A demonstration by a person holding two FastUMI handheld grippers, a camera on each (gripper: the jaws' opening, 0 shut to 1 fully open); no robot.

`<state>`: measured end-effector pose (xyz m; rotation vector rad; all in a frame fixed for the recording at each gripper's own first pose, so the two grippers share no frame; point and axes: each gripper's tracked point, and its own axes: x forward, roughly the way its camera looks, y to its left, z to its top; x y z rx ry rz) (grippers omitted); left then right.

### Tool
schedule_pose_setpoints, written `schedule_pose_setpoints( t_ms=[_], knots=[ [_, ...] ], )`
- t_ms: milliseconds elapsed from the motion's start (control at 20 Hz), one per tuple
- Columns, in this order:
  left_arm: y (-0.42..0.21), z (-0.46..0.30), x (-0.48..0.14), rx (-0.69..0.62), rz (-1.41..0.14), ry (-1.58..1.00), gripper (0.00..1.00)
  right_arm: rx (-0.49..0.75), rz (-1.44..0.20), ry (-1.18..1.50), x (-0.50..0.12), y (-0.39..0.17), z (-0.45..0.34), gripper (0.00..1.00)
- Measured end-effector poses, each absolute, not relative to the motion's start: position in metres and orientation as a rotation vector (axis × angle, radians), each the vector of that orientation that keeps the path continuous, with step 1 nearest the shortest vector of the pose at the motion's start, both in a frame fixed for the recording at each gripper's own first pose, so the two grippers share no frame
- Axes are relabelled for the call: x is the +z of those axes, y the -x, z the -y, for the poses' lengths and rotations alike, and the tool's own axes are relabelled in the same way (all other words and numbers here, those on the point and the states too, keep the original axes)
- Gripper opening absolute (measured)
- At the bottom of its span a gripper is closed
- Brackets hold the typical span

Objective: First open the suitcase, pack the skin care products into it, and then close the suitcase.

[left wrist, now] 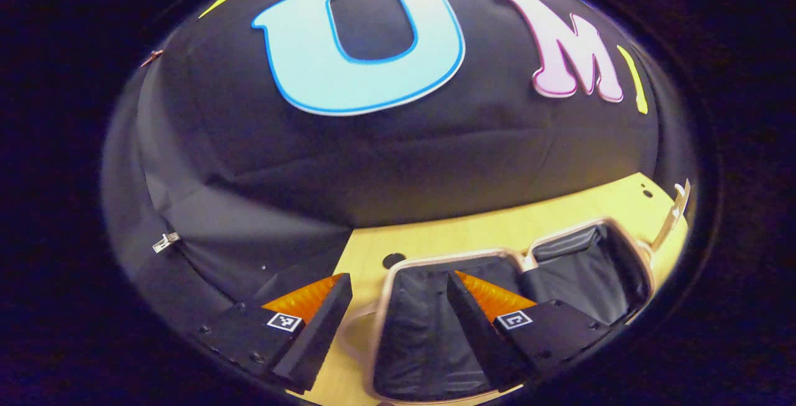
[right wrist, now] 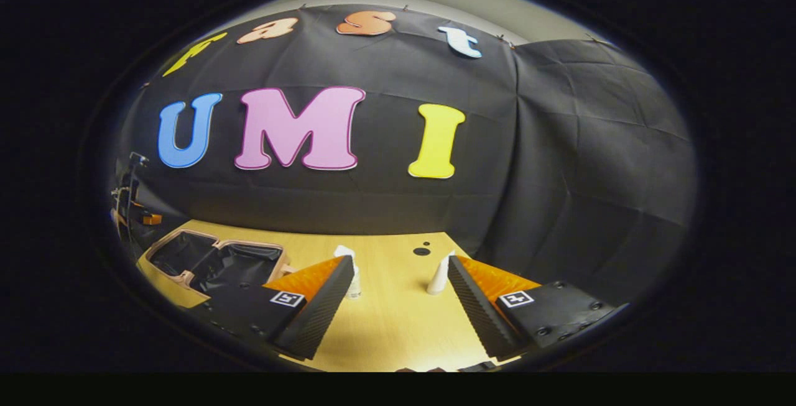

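Your left gripper (left wrist: 398, 306) hangs with its fingers apart and nothing between them, just above the suitcase (left wrist: 559, 269), which lies open on the wooden worktop (left wrist: 485, 229), both dark-lined halves facing up. Your right gripper (right wrist: 398, 297) is likewise spread wide and holds nothing. Ahead of it, two white skin care bottles (right wrist: 438, 275) stand upright on the worktop, apart from each other, with the suitcase off to its left.

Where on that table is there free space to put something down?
Bare wood lies between the right gripper fingers, in front of the two white bottles. Another strip runs behind the open suitcase up to the black cloth. The table's suitcase side is crowded.
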<state>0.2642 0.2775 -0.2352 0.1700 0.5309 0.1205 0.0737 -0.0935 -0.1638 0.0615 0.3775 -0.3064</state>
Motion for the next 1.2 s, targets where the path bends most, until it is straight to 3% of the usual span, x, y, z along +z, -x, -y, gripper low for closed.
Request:
schedule_pose_setpoints(
  t_ms=[350,550,650,950,1200],
  knots=[
    [-0.232,-0.044,-0.209,-0.073,-0.384,0.047,0.98,-0.250,-0.371,-0.064,-0.207,-0.095,0.140,0.97],
    [-0.223,0.086,-0.234,-0.180,-0.303,0.120,0.98,-0.200,-0.378,-0.099,-0.244,-0.118,0.163,0.97],
    [-0.222,0.139,-0.266,-0.206,-0.335,0.158,0.97,-0.196,-0.360,-0.134,-0.252,-0.130,0.176,0.97],
    [-0.219,0.233,-0.342,-0.241,-0.432,0.102,0.97,-0.144,-0.421,-0.119,-0.299,-0.136,0.200,0.97],
    [-0.256,0.259,-0.381,-0.244,-0.440,0.030,0.98,-0.144,-0.466,-0.133,-0.332,-0.133,0.209,0.97]
  ],
)
